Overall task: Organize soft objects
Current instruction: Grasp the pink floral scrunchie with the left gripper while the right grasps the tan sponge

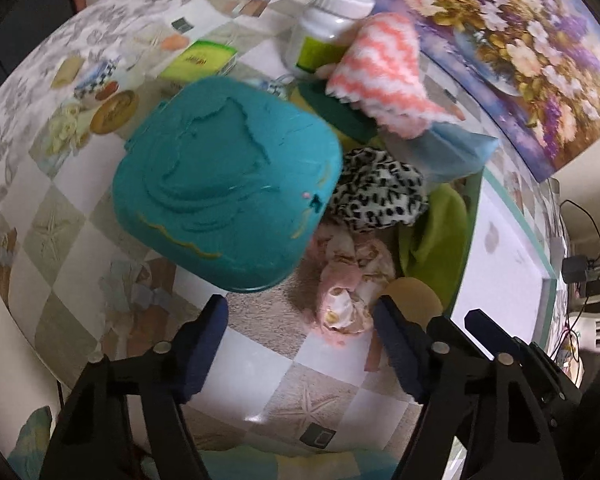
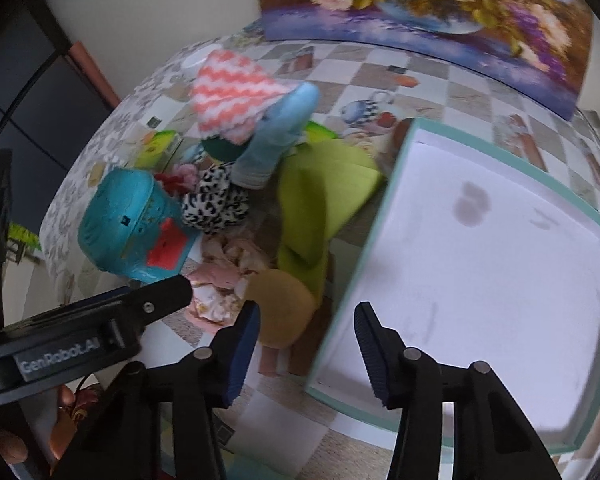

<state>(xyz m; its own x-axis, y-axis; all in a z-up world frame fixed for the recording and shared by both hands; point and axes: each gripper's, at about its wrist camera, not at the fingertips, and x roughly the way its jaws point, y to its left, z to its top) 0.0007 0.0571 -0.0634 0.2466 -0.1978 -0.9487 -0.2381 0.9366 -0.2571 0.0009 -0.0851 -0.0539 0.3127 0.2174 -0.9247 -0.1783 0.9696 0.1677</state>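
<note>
Teal plastic case (image 1: 226, 184) is sitting leftmost, then the soft pile beside it: leopard fabric (image 1: 380, 194), pink floral cloth (image 1: 352, 280), green cloth (image 2: 320, 200), all lying on the table (image 1: 80, 208). White tray (image 2: 500, 248) at right is holding nothing (sorting looks unstarted). Left gripper (image 1: 300, 344) and right gripper (image 2: 306, 350) are both hovering wide, carrying nothing.

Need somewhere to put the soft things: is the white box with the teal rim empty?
Empty: the white box shows only its bare, lightly stained floor.

Soft pile (image 2: 236, 200) lies left of the tray (image 2: 380, 240), container (image 2: 132, 220) leftmost
</note>
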